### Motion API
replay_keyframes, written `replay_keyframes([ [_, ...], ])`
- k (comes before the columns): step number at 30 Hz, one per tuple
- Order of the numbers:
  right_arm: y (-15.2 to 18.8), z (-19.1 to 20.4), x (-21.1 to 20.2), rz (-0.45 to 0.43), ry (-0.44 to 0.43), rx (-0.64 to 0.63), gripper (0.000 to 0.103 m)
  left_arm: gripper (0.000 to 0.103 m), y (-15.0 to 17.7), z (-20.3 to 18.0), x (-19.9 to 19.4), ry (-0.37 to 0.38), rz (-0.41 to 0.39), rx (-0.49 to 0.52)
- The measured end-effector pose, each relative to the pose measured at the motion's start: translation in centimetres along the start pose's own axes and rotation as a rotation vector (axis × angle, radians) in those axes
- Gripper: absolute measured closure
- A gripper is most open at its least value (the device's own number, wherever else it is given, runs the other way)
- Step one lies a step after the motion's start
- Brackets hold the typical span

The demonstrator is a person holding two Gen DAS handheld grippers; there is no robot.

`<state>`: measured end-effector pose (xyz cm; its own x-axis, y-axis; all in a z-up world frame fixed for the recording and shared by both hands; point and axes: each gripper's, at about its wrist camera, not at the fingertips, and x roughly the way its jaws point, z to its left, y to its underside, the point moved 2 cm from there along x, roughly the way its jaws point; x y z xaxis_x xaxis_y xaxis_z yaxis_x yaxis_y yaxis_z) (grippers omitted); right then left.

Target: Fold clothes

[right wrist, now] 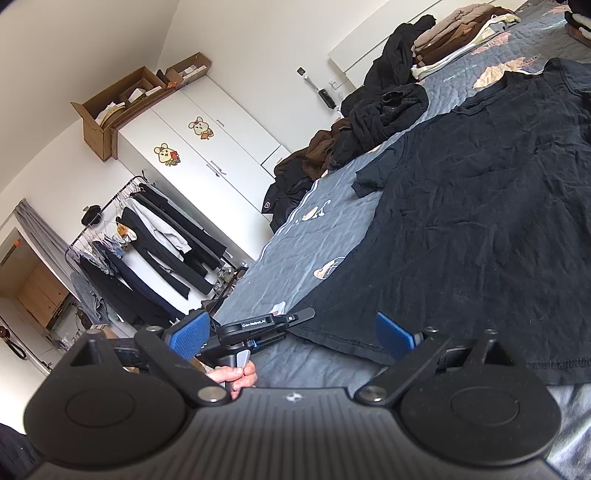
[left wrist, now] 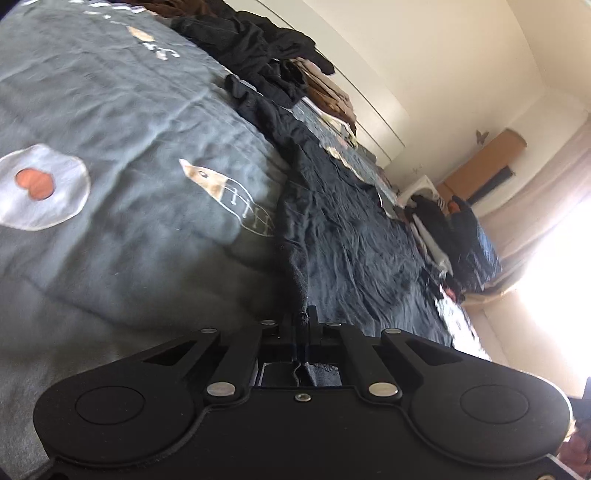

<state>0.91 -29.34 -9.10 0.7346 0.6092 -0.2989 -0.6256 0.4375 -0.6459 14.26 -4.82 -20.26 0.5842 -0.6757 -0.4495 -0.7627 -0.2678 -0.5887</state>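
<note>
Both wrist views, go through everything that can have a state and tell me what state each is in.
Left gripper: shut on the shirt's hem.
Right gripper: open, nothing between its blue pads.
Black cotton T-shirt: spread flat on the grey quilt, unfolded.
Heap of black clothes: crumpled, unfolded.
Beige and brown clothes stack: folded.
White wardrobe: doors closed.

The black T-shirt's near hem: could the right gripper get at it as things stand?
Probably yes. The right gripper is open, its jaws wide apart, and the black T-shirt lies flat on the bedspread with its hem just ahead and nothing between.
</note>
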Motion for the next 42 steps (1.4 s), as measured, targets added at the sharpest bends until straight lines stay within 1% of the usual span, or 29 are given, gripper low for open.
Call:
replay_keyframes([
  [3,-1.2,-0.1,-0.9,-0.012,0.009,0.015,0.007,0.100,0.0,-0.1,0.0,-0.003,0.007,0.006],
  [7,-4.9,-0.4,-4.5,-0.048,0.059,0.000,0.007,0.100,0.0,-0.2,0.1,-0.012,0.017,0.021],
  [9,-6.5,-0.7,-6.8,-0.057,0.108,-0.030,0.007,0.100,0.0,-0.2,0.2,-0.014,0.018,0.021],
  [13,-8.3,-2.5,-11.5,-0.053,0.203,-0.056,0.007,0.100,0.0,-0.2,0.4,-0.019,0.020,0.025],
  [16,-7.8,-5.0,-14.5,-0.060,0.237,-0.003,0.007,0.100,0.1,-0.2,0.5,-0.026,0.021,0.028],
  [21,-5.0,-10.2,-18.0,-0.065,0.252,0.110,0.007,0.100,0.3,-0.1,0.8,-0.039,0.024,0.028],
  [25,-2.0,-15.2,-19.8,-0.084,0.283,0.231,0.007,0.100,0.4,0.1,1.0,-0.050,0.026,0.028],
  [30,0.0,-20.3,-19.8,-0.095,0.310,0.340,0.007,0.100,0.4,0.3,1.2,-0.060,0.031,0.026],
  [34,0.3,-22.0,-18.5,-0.077,0.309,0.335,0.007,0.100,0.5,0.5,1.3,-0.062,0.035,0.023],
  [36,0.1,-22.3,-17.7,-0.066,0.297,0.326,0.007,0.100,0.5,0.6,1.4,-0.062,0.038,0.023],
  [42,-0.4,-23.1,-15.3,-0.036,0.309,0.282,0.007,0.099,0.7,0.9,1.5,-0.060,0.036,0.017],
])
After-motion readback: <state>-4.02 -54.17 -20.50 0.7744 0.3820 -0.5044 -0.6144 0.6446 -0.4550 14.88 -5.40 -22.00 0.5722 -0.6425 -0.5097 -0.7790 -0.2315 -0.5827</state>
